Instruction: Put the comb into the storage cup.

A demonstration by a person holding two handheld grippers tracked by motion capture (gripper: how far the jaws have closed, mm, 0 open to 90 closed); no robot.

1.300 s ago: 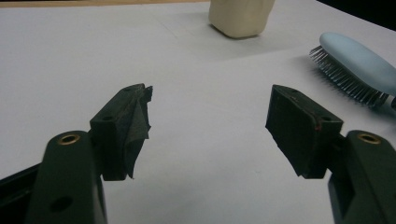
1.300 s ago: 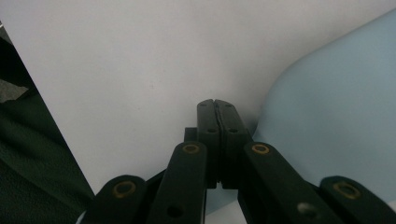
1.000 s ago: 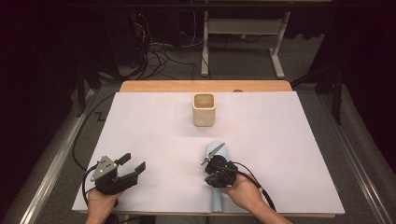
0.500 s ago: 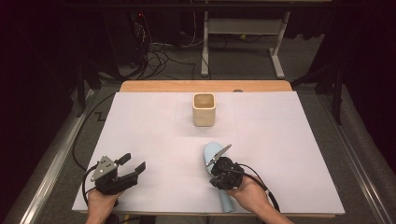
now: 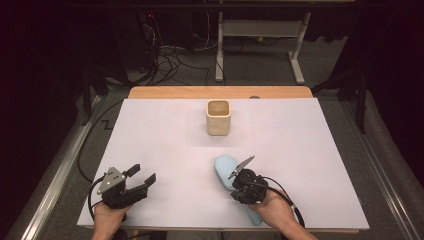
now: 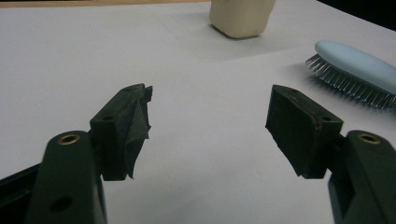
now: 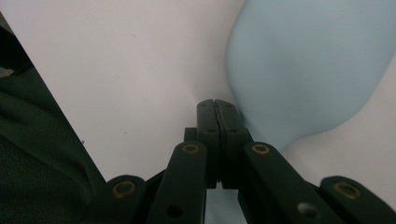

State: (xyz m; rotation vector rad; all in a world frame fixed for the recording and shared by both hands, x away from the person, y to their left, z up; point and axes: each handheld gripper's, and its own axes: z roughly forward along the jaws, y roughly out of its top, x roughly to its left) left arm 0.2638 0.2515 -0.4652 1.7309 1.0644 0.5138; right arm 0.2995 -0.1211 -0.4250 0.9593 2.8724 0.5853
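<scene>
High view: right gripper (image 5: pixel 239 181) sits on top of light-blue hairbrush (image 5: pixel 226 170), brush head poking out ahead of it. Left gripper (image 5: pixel 141 178) off to its left, well apart, jaws spread, nothing btwn. Beige cup (image 5: pixel 218 117) far ahead.

Left gripper view: jaws wide open — hairbrush (image 6: pixel 356 71) ahead-right, bristles down on white sheet (image 6: pixel 187 88).

Right gripper view: jaws pressed together w/ no gap, brush back (image 7: pixel 308 65) just ahead — can't tell if touching.

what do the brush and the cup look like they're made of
Brush: likely plastic; smooth pale blue back with a soft sheen, and fine, stiff dark bristles. Cup: probably unglazed ceramic or pale wood; matte cream walls, no gloss. The look leaves it open.
</scene>
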